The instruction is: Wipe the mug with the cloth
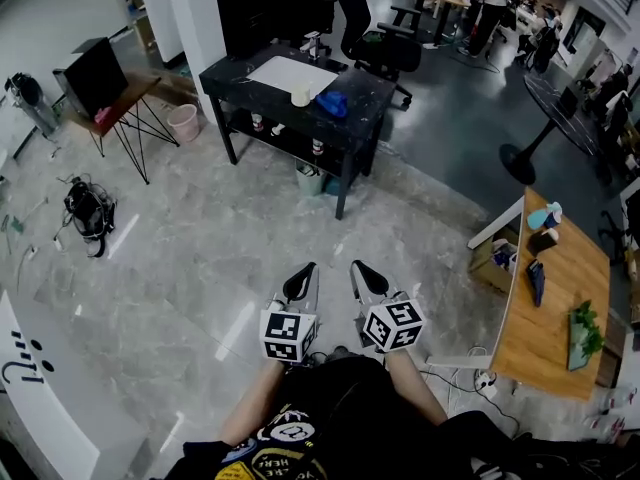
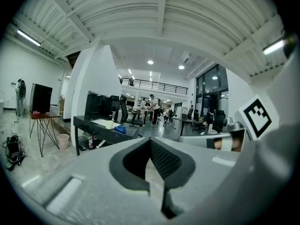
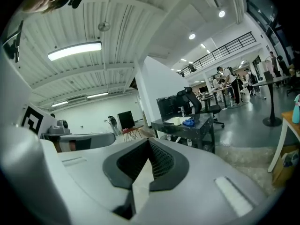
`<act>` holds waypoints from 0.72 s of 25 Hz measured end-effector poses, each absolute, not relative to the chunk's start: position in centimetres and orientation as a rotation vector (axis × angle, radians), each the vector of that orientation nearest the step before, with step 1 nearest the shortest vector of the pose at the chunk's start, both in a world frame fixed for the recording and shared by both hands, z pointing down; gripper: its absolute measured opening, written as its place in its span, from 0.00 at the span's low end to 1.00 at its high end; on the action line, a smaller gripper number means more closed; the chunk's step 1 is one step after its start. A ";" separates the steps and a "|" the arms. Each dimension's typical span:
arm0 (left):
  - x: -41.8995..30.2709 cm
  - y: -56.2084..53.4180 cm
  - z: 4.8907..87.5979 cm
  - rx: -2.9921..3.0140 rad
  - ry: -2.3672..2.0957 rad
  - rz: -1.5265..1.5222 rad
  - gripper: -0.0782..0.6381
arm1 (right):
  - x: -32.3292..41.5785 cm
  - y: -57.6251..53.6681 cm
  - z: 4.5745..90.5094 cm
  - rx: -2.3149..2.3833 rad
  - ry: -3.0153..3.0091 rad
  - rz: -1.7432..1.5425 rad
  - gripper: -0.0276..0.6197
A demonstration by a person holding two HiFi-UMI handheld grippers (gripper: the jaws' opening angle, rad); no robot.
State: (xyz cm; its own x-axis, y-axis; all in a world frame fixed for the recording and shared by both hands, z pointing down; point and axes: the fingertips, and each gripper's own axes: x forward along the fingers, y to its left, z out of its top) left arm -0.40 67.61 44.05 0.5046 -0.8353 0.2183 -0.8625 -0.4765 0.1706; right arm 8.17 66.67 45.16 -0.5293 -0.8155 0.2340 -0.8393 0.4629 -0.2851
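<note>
Both grippers were shut and empty. The left gripper (image 1: 303,268) and the right gripper (image 1: 358,266) were held side by side, just apart, pointing a little downward over bare floor. In its own view the left gripper (image 2: 150,139) had its jaws touching at the tips with nothing between them, and the right gripper (image 3: 149,140) showed the same. The hands gripping them were hidden behind the marker cubes (image 1: 288,335), so only the forearms showed.

Well ahead of both grippers stood a black table (image 1: 370,93), far out of reach. Off to the right of the right gripper stood a wooden desk (image 1: 550,298), its far end cut off by the edge of the head view. On the black table lay a white sheet (image 1: 290,73). Just beside the sheet's near right corner sat the blue cloth (image 1: 332,103), bunched up, and the pale mug (image 1: 301,96) stood close to the cloth's left. Whether the two touched could not be told. The mug was too small to make out its handle. Several small things (image 1: 258,122) stood on the table's lower shelf, too small to identify.
</note>
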 end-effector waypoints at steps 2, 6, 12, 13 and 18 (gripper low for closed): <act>-0.8 67.3 44.1 2.510 -1.425 0.160 0.11 | 7.5 66.6 45.4 1.496 -2.619 0.565 0.05; -1.1 65.9 45.5 2.494 -1.384 0.163 0.12 | 6.7 65.9 47.0 1.494 -2.598 0.607 0.05; -0.8 60.1 47.5 2.459 -1.372 0.184 0.11 | 7.2 59.9 49.1 1.467 -2.578 0.643 0.05; -0.7 58.5 47.8 2.454 -1.375 0.187 0.12 | 7.3 58.2 49.3 1.464 -2.581 0.639 0.05; 1.6 48.8 47.3 2.455 -1.383 0.153 0.11 | 9.5 49.4 48.3 1.453 -2.625 0.610 0.05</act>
State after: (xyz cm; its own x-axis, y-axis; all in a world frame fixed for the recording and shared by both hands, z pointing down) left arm 1.65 48.76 47.26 0.5262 -0.8140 0.2460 -0.8481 -0.4813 0.2217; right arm 9.45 49.36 48.33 -0.5473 -0.7964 0.2572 -0.8282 0.4711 -0.3034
